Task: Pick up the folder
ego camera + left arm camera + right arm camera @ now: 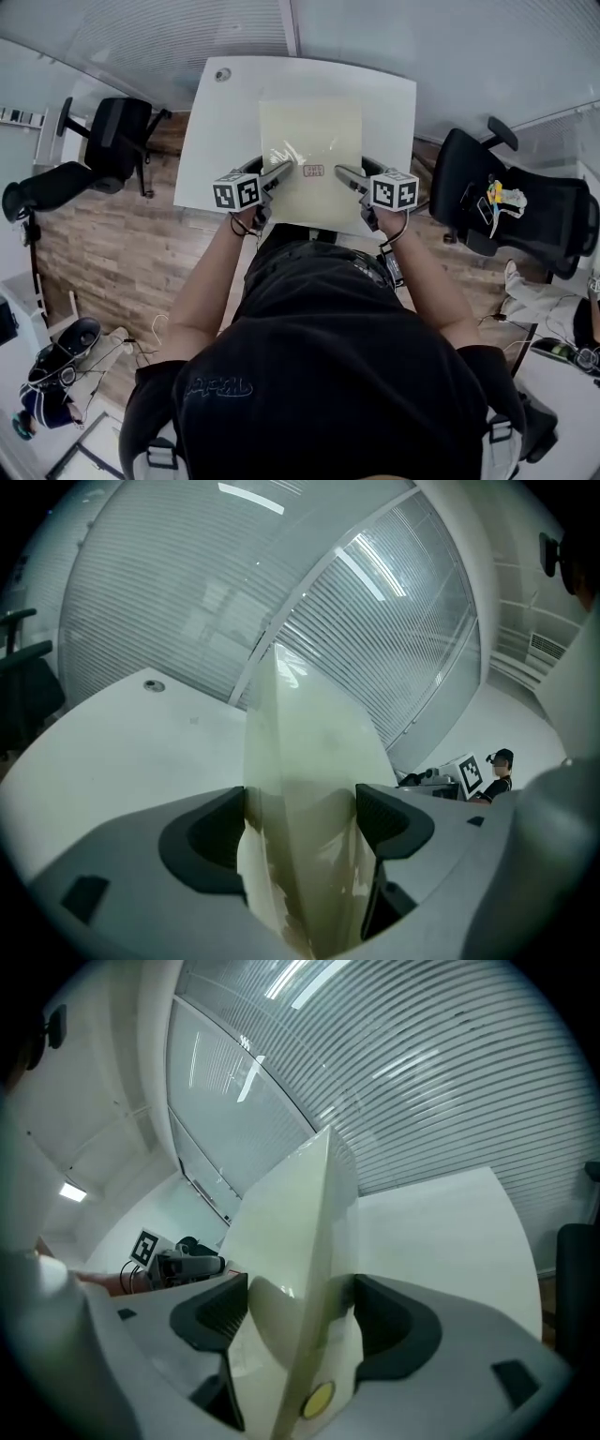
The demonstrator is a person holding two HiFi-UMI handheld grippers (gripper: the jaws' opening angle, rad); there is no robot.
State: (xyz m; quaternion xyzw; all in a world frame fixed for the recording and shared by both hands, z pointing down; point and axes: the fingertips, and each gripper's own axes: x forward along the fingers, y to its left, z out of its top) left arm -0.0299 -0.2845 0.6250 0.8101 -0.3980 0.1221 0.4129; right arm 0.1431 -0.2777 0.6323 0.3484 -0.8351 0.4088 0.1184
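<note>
Two grippers, one folder, and both have it! The left gripper (302, 829) has its jaws clamped on the pale yellow-green folder (305, 752), which stands edge-on between the dark pads. The right gripper (300, 1321) is squeezed onto the same folder, with one round yellow sticker (319, 1399) low at the frame's bottom edge. In the head view the folder sits upper centre over the single white desk (220, 122), a gripper at each near corner. Two seats flank the desk: a black chair (117, 141) at upper left and a second chair (511, 202) at right.
</note>
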